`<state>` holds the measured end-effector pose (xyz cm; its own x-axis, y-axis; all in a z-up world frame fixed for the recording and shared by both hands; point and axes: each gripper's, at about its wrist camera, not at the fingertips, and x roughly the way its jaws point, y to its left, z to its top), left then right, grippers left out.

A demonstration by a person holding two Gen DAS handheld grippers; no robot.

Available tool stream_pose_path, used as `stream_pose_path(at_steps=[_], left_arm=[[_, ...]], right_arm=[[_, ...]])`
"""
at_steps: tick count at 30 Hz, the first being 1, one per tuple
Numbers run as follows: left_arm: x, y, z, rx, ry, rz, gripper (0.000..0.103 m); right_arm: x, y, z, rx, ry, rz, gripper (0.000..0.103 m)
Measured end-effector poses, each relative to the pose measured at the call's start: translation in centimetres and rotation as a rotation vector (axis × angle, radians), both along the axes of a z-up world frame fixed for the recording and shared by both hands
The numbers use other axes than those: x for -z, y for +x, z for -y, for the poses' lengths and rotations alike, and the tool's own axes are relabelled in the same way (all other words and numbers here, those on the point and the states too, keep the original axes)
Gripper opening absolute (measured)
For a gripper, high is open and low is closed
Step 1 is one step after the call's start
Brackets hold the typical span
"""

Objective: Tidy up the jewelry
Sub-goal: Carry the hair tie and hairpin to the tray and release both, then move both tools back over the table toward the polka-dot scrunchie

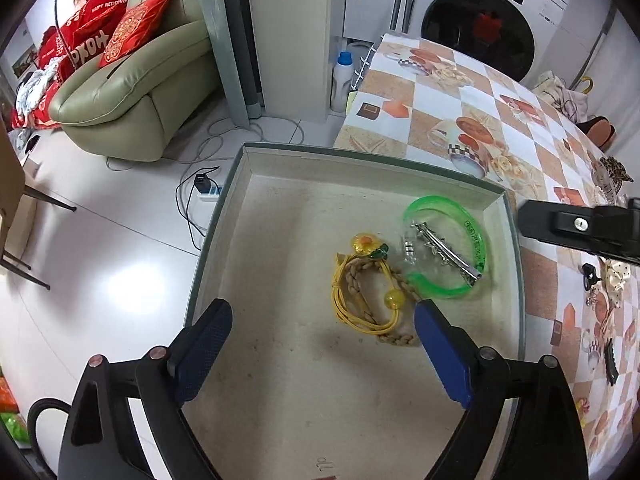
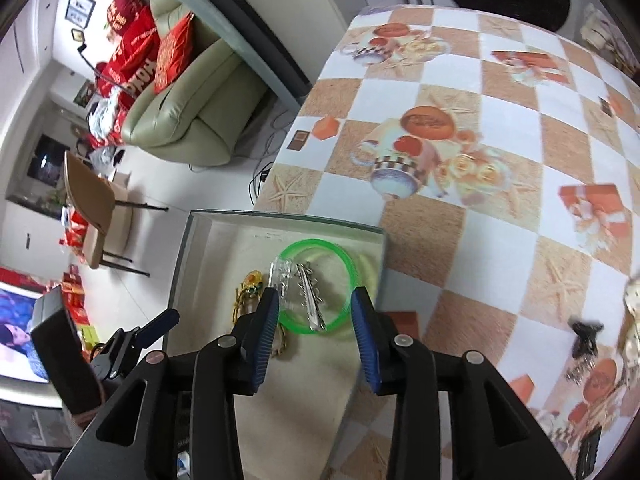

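Note:
A shallow beige box lies at the table's left edge. In it lie a green bangle, a silver hair clip, a clear clip, and a yellow cord with a braided band and yellow flower charm. My left gripper is open and empty above the box floor, just short of the yellow cord. My right gripper is open and empty above the bangle. More jewelry lies on the table to the right.
The checkered tablecloth covers the table beyond and right of the box. The right gripper's body shows at the left wrist view's right edge. A green sofa, a power strip and a chair stand on the floor to the left.

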<state>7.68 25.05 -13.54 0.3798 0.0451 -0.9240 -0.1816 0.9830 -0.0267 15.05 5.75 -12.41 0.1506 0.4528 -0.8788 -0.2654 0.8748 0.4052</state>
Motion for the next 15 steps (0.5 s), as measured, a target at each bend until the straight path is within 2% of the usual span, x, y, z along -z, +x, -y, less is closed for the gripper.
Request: stream_pose_path(at_steps=[3, 5, 8, 11, 12, 13, 15], left_arm=[[-0.3, -0.4, 0.7, 0.011, 0.005, 0.002, 0.096], [-0.4, -0.7, 1.4, 0.022, 0.010, -0.004, 0.103], [-0.7, -1.2, 2.8, 0.057, 0.009, -0.009, 0.103], [-1.2, -1.5, 4.8, 0.098, 0.012, -0.020, 0.103], [-1.3, -1.6, 5.4, 0.111, 0.012, -0.022, 0.103], [-1.6, -1.7, 6.2, 0.129, 0.014, -0.023, 0.103], [-2.1, -1.9, 7.8, 0.163, 0.016, -0.022, 0.103]], right_arm=[[-0.4, -0.9, 1.9, 0.038, 0.011, -0.010, 0.051], [-0.6, -1.4, 3.2, 0.071, 0.011, -0.018, 0.059], [-0.7, -2.5, 5.5, 0.117, 0.015, -0.032, 0.068], [-0.6, -3.6, 7.8, 0.150, 0.008, -0.049, 0.069], [-0.6, -4.0, 8.5, 0.162, 0.004, -0.053, 0.072], [-0.6, -4.4, 9.4, 0.176, 0.001, -0.057, 0.083], [-0.7, -5.2, 11.5, 0.214, -0.001, -0.062, 0.085]])
